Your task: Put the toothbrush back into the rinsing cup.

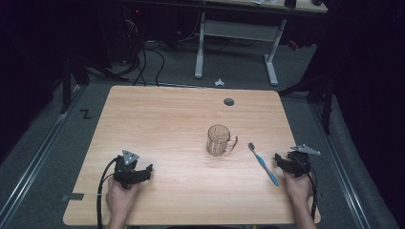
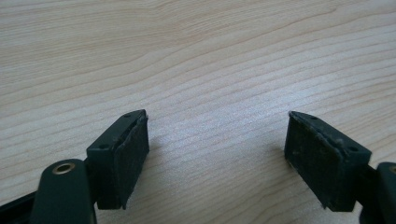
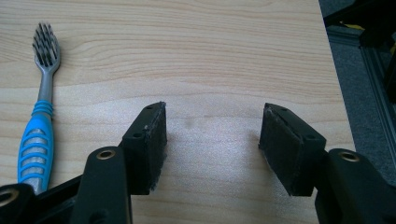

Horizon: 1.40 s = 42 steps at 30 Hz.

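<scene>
You're resting both grippers low on the table (image 1: 157, 119), one at each near corner. Your right gripper (image 1: 282, 160) is sitting with its jaws spread wide and nothing between them, and the toothbrush (image 1: 263, 163) is lying flat just beside it on its left, bristles pointing away from you. The mug (image 1: 219, 140) is standing upright near the brush head. Your left gripper (image 1: 143, 171) is gaping too, holding nothing.

The wooden worktop (image 1: 157, 119) carries a glass mug (image 1: 219, 140) near its middle, and a blue toothbrush (image 1: 264, 164) lies flat to the right of it.
</scene>
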{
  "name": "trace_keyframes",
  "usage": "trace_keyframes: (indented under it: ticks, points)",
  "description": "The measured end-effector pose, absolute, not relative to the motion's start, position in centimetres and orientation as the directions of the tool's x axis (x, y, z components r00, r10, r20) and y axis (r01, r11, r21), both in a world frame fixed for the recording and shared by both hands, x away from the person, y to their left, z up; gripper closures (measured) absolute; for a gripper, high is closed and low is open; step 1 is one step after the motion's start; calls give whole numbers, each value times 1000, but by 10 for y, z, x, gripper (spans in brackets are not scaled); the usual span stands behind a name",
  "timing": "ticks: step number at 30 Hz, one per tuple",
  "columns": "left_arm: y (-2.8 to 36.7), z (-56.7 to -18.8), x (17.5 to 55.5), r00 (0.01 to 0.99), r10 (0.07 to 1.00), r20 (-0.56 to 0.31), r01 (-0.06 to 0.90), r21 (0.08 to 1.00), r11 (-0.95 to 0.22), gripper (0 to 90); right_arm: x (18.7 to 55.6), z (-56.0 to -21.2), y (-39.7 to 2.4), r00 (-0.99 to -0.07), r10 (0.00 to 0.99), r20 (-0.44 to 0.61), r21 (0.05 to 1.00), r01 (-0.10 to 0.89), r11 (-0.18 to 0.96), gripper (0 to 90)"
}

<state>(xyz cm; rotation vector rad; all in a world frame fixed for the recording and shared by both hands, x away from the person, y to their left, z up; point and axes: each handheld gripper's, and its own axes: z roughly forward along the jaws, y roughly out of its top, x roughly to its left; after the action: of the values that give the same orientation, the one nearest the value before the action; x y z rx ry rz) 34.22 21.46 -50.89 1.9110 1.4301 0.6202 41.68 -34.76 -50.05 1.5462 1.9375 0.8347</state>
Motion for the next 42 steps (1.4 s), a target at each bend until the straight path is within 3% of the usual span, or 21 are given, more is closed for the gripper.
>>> trace_keyframes:
  ticks: [29, 42]
  points:
    - [215, -509, 342, 285, 958, -17, 644, 744, -178, 225, 417, -501, -347, -232, 972, -19, 737, 654, 171, 403]
    - [215, -509, 342, 285, 958, -17, 644, 743, -179, 225, 416, -500, -346, -248, 969, -15, 741, 648, 177, 476]
